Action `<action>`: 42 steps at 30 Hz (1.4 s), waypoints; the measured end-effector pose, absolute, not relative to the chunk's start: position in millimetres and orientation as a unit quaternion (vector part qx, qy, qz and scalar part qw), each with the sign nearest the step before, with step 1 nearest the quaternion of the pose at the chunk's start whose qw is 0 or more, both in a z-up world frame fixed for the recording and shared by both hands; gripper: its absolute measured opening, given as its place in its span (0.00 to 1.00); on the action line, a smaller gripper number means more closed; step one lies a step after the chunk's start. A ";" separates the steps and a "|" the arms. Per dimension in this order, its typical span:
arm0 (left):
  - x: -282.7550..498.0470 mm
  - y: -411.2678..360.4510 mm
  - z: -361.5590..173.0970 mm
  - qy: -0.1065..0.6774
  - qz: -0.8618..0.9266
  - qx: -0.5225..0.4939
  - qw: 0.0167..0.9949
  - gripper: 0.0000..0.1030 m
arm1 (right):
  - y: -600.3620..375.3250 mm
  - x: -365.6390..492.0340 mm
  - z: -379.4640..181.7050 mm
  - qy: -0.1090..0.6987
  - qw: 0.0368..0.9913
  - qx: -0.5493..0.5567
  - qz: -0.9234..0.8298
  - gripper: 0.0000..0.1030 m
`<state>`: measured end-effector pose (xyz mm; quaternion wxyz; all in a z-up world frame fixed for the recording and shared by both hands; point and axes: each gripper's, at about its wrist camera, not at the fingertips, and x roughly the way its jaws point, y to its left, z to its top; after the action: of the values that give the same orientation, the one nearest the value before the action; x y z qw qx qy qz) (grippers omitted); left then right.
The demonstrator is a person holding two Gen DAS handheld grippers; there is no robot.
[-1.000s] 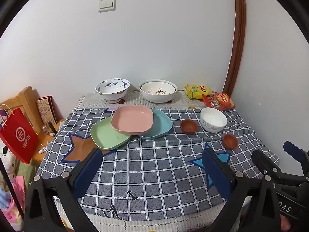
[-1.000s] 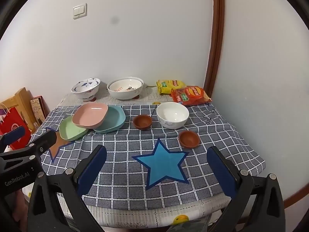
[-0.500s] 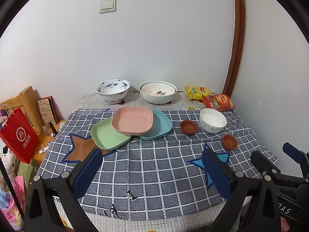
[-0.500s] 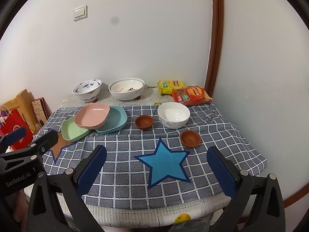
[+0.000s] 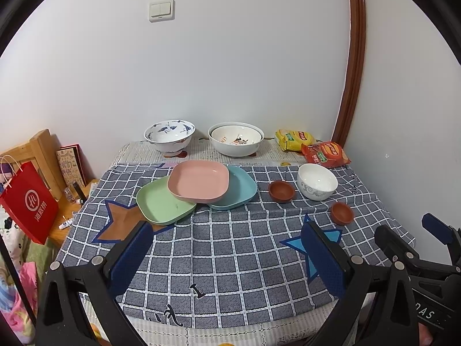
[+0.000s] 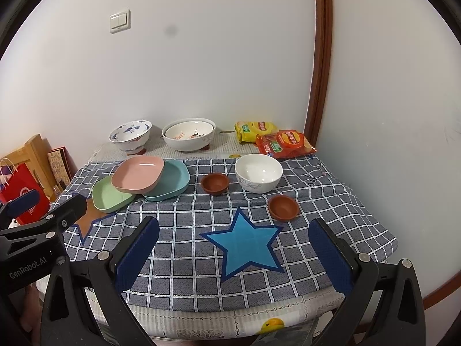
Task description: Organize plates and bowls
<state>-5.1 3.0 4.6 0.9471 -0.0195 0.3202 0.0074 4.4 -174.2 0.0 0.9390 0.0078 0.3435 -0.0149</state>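
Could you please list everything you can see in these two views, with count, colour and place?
plates: 3, pink over green and teal, left-centre of the tablecloth
small dishes: 2, brown, beside and in front of the white bowl
white bowl: 1, right-centre
large bowls: 2, blue-patterned and white, at the back by the wall
snack bags: 2, yellow and red, back right
tablecloth: 1, grey check with stars
paper bag: 1, red, left of the table
left gripper: open, empty
right gripper: open, empty
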 end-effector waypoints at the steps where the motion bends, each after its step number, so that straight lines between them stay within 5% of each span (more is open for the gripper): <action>1: -5.0 3.0 4.8 0.320 0.007 -0.020 0.947 1.00 | -174.1 4.3 0.1 0.344 0.939 0.008 -0.015 0.99; 42: -10.0 4.0 6.1 0.312 0.013 -0.017 0.950 1.00 | -170.5 -0.7 5.0 0.339 0.941 0.008 -0.015 0.99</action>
<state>-10.0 4.0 6.1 0.9500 -0.0168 0.3116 0.0134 -0.7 -170.5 5.0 0.9405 0.0076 0.3393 -0.0145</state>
